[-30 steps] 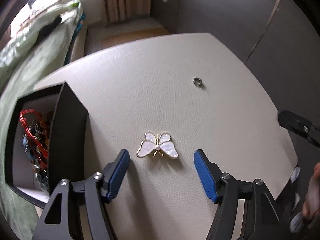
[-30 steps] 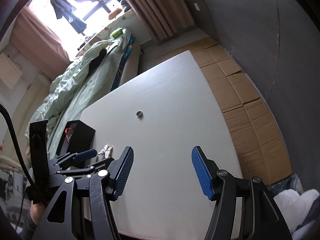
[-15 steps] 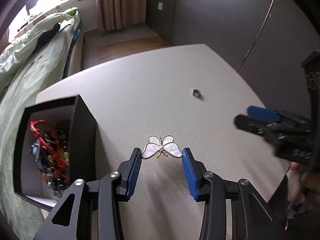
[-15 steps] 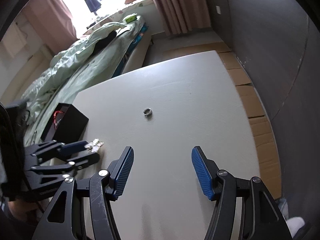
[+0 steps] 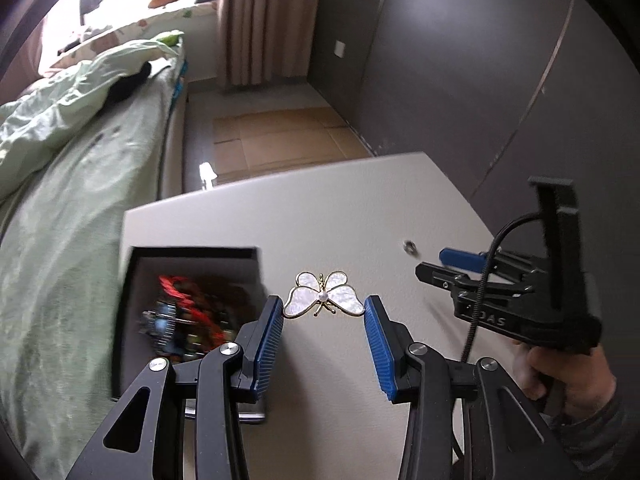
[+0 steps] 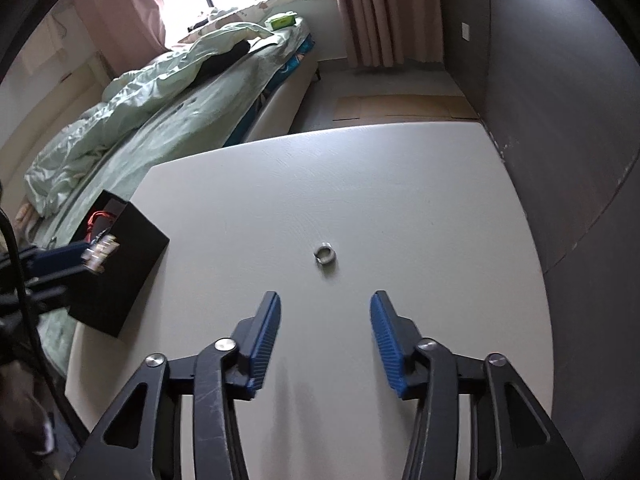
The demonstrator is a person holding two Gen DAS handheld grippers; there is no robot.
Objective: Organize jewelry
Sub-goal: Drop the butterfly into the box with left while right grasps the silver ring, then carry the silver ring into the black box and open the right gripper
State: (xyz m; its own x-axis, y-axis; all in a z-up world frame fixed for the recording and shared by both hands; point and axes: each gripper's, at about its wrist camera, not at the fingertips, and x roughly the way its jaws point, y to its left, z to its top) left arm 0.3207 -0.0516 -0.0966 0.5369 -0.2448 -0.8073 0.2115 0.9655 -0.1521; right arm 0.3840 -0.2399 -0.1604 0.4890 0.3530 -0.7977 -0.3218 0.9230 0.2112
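A white and gold butterfly brooch [image 5: 324, 300] hangs above the table, and my left gripper [image 5: 323, 306] is shut on its wings. It sits just right of the black jewelry box [image 5: 192, 254], which holds red and dark beaded pieces. In the right wrist view the brooch [image 6: 100, 252] shows over the box [image 6: 120, 276]. A small silver ring [image 6: 325, 255] lies on the white table [image 6: 400, 208]. My right gripper [image 6: 325, 300] hovers just short of it, jaws closing with nothing between them. The ring [image 5: 409, 246] and right gripper [image 5: 444, 266] also show in the left wrist view.
A bed with a green duvet [image 6: 152, 112] runs along the table's left side. A dark wall [image 6: 560, 120] stands close on the right. A person's hand [image 5: 560, 372] holds the right gripper's handle.
My left gripper shut on the brooch and lifted it off the table toward the box. My right gripper moved in toward the ring and its jaws narrowed.
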